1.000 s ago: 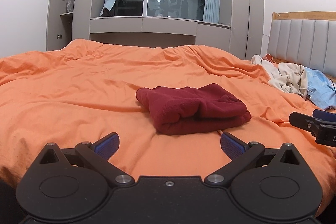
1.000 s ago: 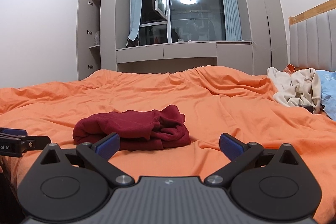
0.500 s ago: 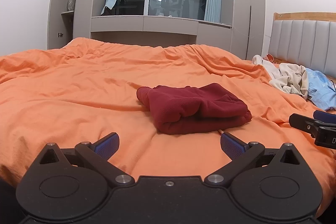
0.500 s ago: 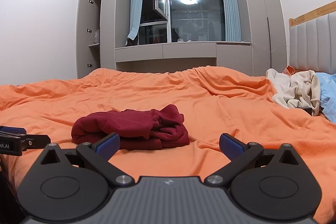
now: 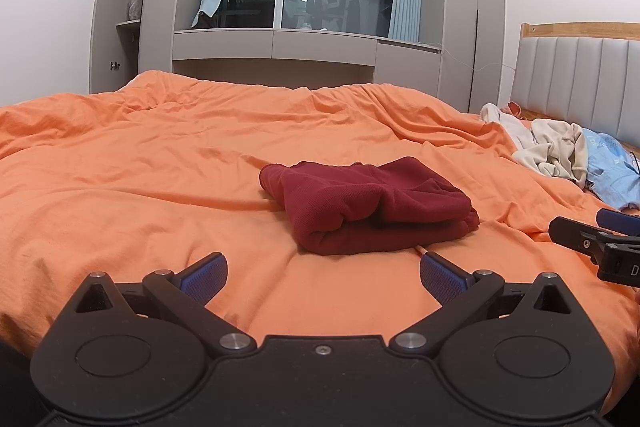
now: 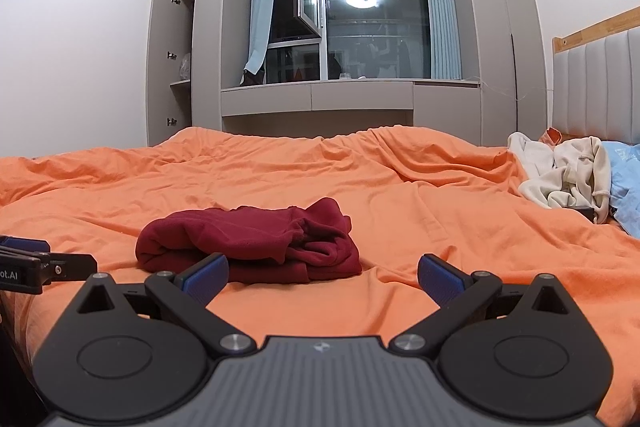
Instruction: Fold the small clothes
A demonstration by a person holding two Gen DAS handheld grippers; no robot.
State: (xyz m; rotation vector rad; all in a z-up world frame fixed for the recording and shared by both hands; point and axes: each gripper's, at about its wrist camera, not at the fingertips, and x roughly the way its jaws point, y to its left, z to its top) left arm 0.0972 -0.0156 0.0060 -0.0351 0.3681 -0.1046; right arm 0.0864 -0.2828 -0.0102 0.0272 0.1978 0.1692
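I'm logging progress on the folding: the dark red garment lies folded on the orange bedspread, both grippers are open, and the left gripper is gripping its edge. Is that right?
Not quite. The left gripper grips nothing: the left wrist view shows its jaws spread apart, short of the dark red garment. The rest holds: the garment lies folded on the orange bedspread, and the right gripper is open too.

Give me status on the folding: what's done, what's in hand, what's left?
Done: the dark red garment lies folded in a compact bundle on the orange duvet.
In hand: nothing. The left gripper and right gripper are both open and empty, short of the bundle.
Left: the cream garment and light blue garment lie crumpled by the headboard.
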